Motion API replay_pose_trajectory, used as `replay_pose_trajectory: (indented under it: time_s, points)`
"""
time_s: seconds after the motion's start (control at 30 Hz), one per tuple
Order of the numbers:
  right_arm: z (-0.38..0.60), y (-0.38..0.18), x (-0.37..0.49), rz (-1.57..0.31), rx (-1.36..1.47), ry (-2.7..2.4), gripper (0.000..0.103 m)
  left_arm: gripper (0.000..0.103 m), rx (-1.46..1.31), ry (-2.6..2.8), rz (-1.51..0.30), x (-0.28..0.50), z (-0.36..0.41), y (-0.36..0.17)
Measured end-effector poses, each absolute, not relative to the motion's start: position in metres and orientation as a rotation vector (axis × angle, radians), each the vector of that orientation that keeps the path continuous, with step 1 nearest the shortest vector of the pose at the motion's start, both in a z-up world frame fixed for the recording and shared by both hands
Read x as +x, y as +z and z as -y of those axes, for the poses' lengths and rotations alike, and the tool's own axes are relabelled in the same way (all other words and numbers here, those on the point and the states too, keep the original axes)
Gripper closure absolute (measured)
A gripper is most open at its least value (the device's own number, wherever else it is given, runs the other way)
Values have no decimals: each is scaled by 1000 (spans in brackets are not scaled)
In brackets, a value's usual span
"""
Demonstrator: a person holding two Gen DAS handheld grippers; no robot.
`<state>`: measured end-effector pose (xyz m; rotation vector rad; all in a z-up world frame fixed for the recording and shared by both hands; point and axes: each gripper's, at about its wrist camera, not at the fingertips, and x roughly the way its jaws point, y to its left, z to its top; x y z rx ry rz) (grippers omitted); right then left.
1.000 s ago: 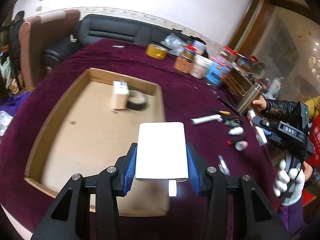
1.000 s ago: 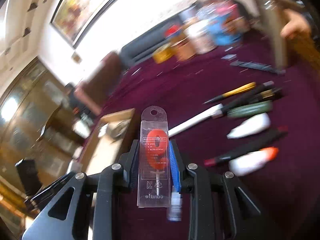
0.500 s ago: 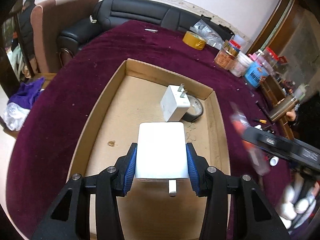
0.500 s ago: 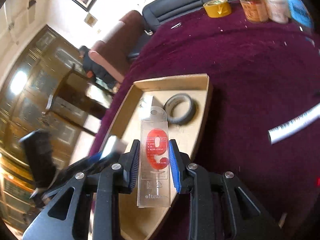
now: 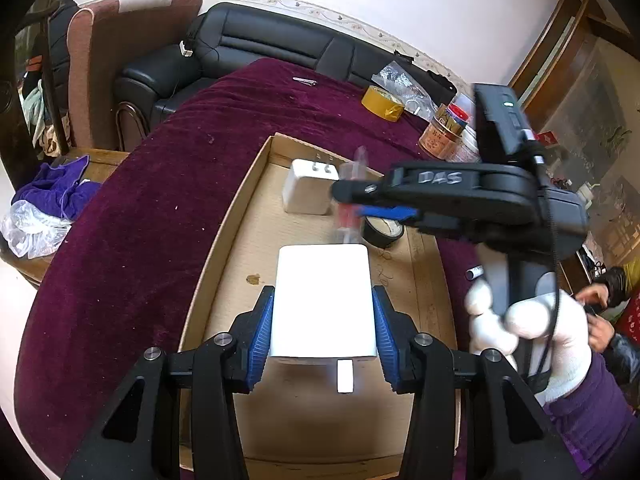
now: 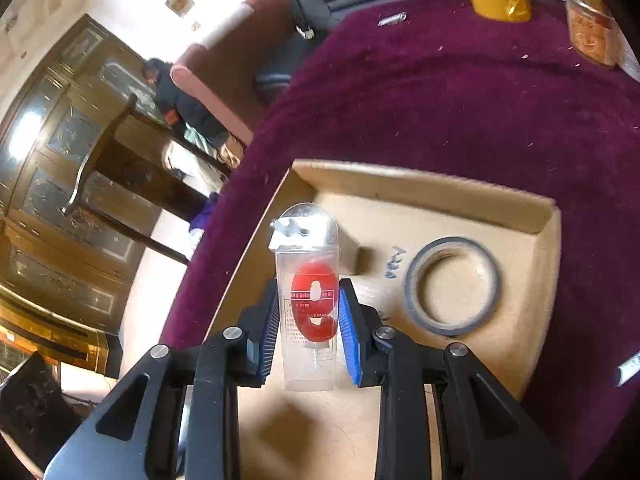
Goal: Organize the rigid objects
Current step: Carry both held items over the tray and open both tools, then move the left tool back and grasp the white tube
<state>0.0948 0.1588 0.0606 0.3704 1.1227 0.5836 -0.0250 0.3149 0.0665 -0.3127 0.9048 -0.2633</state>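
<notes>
Both claws poised above the shallow brown cardboard tray (image 5: 224, 240) that lies on the bench, which is covered in maroon velvet cloth (image 5: 132, 216). The left claw (image 5: 323, 332) is partly closed, its blue ribbed pads pressing the two flat sides of a white rectangular plastic charger block (image 5: 322, 300); gripping the broad faces keeps the smooth body from twisting, and the block hangs above the tray's bare near floor, apparently for setting down there. The right claw (image 6: 307, 316) is closed narrowly on a clear plastic blister pack containing a red item (image 6: 309, 300), held by its thin edges with the hang-tab pointing forward, above the tray's far half. A white-gloved hand (image 5: 532, 332) grips the right tool's handle. The tray already contains a white plug-in wall adapter (image 5: 307, 192) near the far wall and a grey-black roll of tape (image 6: 454, 286) toward the right wall, well apart from each other in the right wrist view. Outside the tray, at the bench's far edge, stand a yellow tape roll (image 5: 383, 103) and several jars (image 5: 442, 136).
</notes>
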Motion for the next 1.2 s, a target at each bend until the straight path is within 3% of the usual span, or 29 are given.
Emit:
replay_pose_trajectory:
  time_s: [0.2,0.6,0.73,0.8,1.13,1.2]
  points:
    - [-115,70,57,-1112,327,501,77,62,-321,-266,-941,-16,-313,54]
    - [-122,49,43,-1187,263,409,77,62,-228,-234,-1061,34,-259,31]
    - [-120,55,39,-1150,250,421,68,60,-298,-223,-1065,37,-266,27]
    - [-115,62,35,-1104,257,435,56,55,-314,-219,-1031,31,-271,32]
    - [-91,99,2,-952,240,452,56,54,-332,-205,-948,6,-271,63]
    - [-85,103,-8,-925,219,441,56,45,-331,-209,-930,-2,-265,71]
